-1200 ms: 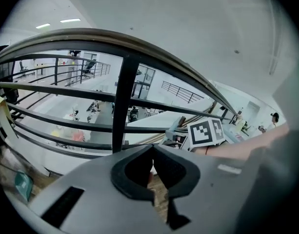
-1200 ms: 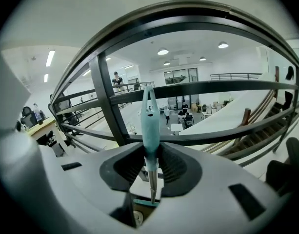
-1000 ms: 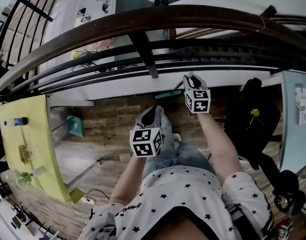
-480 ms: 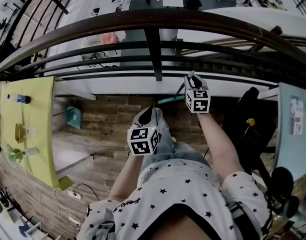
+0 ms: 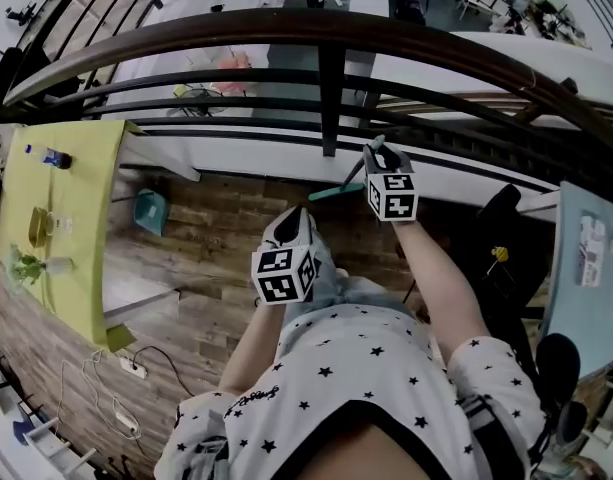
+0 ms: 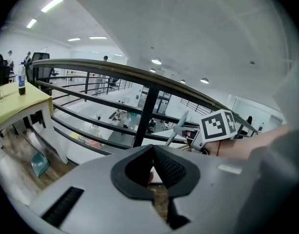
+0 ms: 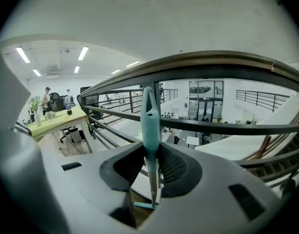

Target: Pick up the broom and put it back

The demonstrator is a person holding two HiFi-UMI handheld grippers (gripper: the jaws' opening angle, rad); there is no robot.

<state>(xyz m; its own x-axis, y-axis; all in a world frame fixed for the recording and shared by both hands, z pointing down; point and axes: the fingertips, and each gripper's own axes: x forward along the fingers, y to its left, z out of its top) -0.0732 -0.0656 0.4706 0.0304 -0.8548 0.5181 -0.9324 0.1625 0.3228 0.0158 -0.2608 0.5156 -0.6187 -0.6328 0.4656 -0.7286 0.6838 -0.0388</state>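
Now held: the broom (image 7: 149,116), its teal handle clamped between the right gripper's (image 7: 151,150) jaws.
Broom position: handle top stands above the jaws in front of the railing (image 5: 327,98); the thin shaft runs down to the teal head (image 5: 337,192), which hangs over the wooden floor (image 5: 226,230) near the railing's base.
Right gripper: clenched on the handle, raised close to the railing (image 5: 378,149).
Left gripper: (image 6: 152,147) jaw tips together with nothing between them; it is lower and nearer the person's body than the right (image 5: 298,220).
Left side: yellow-green counter (image 5: 81,223) carrying a bottle (image 5: 48,156).
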